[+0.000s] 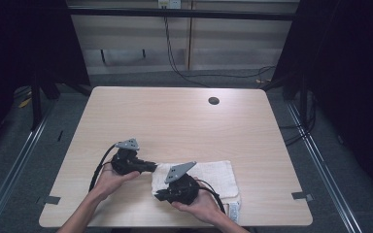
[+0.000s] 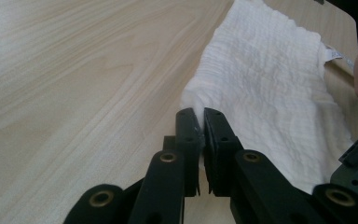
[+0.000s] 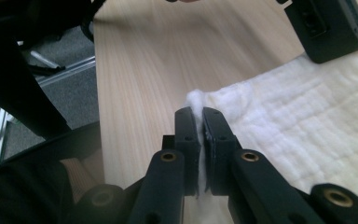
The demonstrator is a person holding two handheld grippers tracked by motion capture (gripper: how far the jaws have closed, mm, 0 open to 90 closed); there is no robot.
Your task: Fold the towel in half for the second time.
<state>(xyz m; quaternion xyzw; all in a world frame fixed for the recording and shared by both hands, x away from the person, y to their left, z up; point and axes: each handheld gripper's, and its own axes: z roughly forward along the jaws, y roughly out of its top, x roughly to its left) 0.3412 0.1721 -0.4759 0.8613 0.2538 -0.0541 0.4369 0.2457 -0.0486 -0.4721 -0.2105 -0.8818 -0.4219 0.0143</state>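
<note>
White towel (image 1: 209,175) lying flat near the counter's (image 1: 175,121) front edge, right of middle. Left tongs (image 2: 200,122) pressed together, pinching the towel's far left corner. Right tongs (image 3: 199,120) likewise pinching its near left corner, close to the front edge.

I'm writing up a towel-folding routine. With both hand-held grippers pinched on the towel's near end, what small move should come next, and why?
Probably lift both corners together. The left hand-held gripper and the right hand-held gripper are each shut on a corner of the white textured cloth towel, which lies flat on the light wooden table.
</note>
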